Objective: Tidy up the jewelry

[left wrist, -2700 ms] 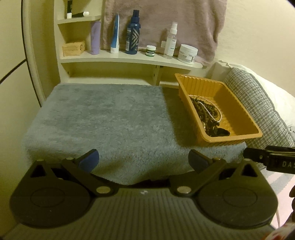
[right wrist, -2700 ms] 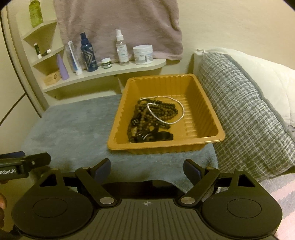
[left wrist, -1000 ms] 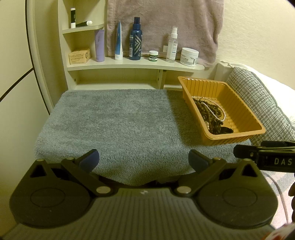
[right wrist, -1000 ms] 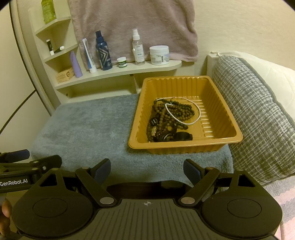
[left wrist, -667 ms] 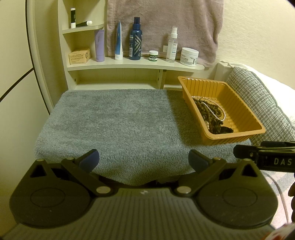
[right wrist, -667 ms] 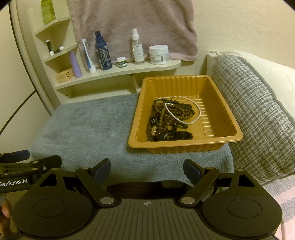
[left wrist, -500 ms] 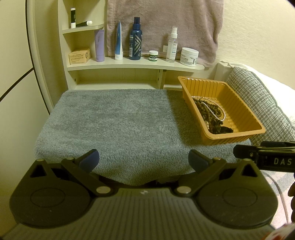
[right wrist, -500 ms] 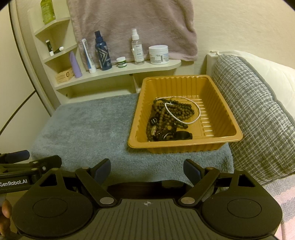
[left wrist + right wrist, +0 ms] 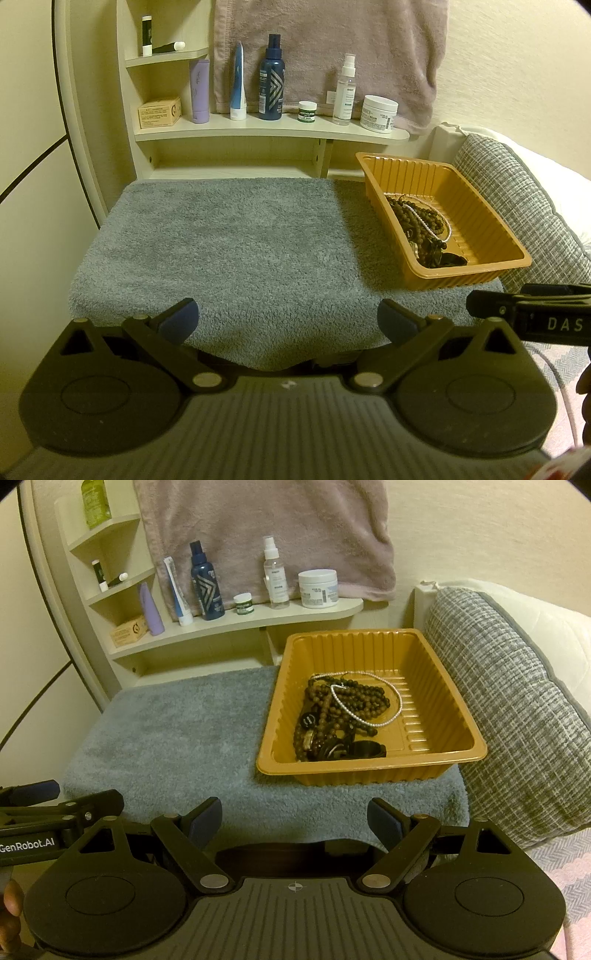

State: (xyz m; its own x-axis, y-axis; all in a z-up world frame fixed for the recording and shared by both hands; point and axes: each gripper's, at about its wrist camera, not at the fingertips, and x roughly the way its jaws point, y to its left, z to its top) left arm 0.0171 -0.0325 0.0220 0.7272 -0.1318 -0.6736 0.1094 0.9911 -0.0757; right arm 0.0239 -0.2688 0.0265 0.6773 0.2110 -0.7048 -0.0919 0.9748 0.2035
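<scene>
The left gripper (image 9: 288,321) hangs over the near edge of the grey towel (image 9: 236,240), its blue-padded fingers spread wide with nothing between them. The right gripper (image 9: 295,821) is likewise wide apart and empty, poised above the towel's near edge just short of the orange tray (image 9: 469,716). Each tool shows at the edge of the other's view, with a bit of the person's hand beside it. The tray sits on the towel's right side, its right wall close against a grey woven cushion (image 9: 517,709). Inside it, toward the left and near walls, lies a heap of jewelry: dark brown bead strands (image 9: 354,698), a thin silver bead chain (image 9: 391,720) looped over them, and some black pieces (image 9: 365,749) at the near wall. The rest of the towel is bare. Beyond its far edge stands a cream shelf (image 9: 273,129) carrying a dark blue spray bottle (image 9: 271,79), a clear spray bottle (image 9: 345,92), a white jar (image 9: 379,112), a small green-labelled pot (image 9: 307,111), a lilac tube (image 9: 200,90) and a cardboard box (image 9: 159,112). A mauve towel (image 9: 332,48) hangs behind them.
</scene>
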